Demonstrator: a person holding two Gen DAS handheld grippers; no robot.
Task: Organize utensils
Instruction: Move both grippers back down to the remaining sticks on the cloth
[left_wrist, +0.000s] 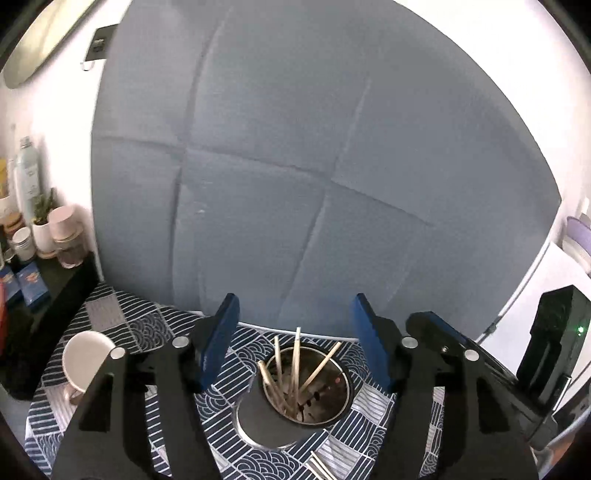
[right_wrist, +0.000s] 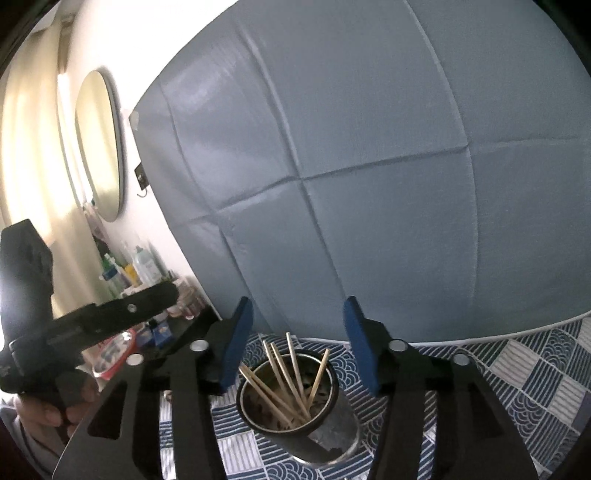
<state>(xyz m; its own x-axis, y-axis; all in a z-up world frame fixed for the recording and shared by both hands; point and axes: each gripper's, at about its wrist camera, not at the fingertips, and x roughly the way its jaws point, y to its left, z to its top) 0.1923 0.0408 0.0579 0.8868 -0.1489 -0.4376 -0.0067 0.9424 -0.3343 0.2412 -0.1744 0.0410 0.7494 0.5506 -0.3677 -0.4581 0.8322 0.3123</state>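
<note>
Both of your grippers stand spread wide with nothing between their blue pads: the left gripper (left_wrist: 295, 339) and the right gripper (right_wrist: 297, 345) each frame the same shiny cylindrical metal utensil cup (left_wrist: 308, 384) from above, without touching it. Several thin pale wooden chopsticks (left_wrist: 295, 363) lean upright inside that cup, fanned against its rim, and their tips rise into the gap between your fingers in both views. Your left wrist view adds things the right one misses: a few more wooden sticks (left_wrist: 319, 465) lying flat on the blue-and-white patterned tablecloth (left_wrist: 147, 325) just below the cup, near the bottom edge, and a white ceramic mug (left_wrist: 86, 360) well out beyond your left finger (left_wrist: 218, 343). Your right wrist view shows instead the cup's side wall (right_wrist: 341, 432), so you can see it tilts slightly in frame, and past your left-hand finger (right_wrist: 236, 347) it catches your other black gripper body (right_wrist: 92, 321) with your left hand (right_wrist: 48, 406) on its handle. Behind the fingers in both views hangs a large grey-blue creased cloth backdrop (left_wrist: 314, 166).
</note>
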